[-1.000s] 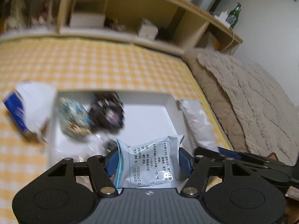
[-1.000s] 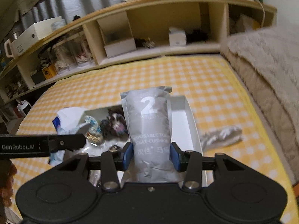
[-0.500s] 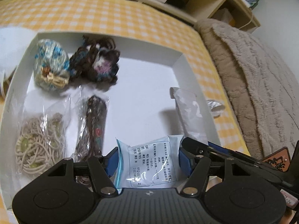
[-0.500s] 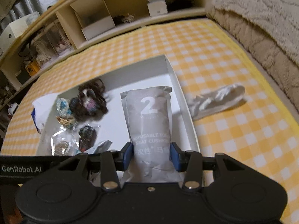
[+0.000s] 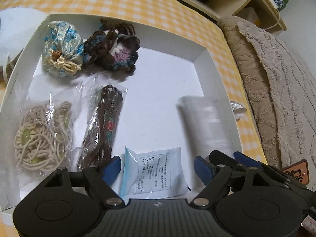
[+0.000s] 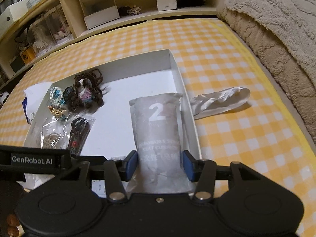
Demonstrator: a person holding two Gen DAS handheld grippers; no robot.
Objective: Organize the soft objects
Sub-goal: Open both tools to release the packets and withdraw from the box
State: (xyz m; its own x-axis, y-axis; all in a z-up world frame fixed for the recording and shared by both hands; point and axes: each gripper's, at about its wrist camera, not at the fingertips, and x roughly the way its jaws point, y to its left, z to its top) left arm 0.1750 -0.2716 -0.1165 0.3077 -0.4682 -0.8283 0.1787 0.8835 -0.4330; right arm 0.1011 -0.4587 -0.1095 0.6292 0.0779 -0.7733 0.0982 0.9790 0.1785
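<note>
In the white box, the grey pouch lies lengthwise along its right wall

blurred: grey packet | cut off: white bag | unreadable: sachet print

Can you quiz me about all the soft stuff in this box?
1. True or false: the grey pouch marked 2 lies inside the white box.
2. What lies outside the box on the checked sheet? A) a crumpled white wrapper B) a bag of cords C) a green bottle
3. Fill in: the blue-patterned pouch sits right beside a dark ____ flower.

Key: 1 true; 2 A; 3 crochet.
</note>
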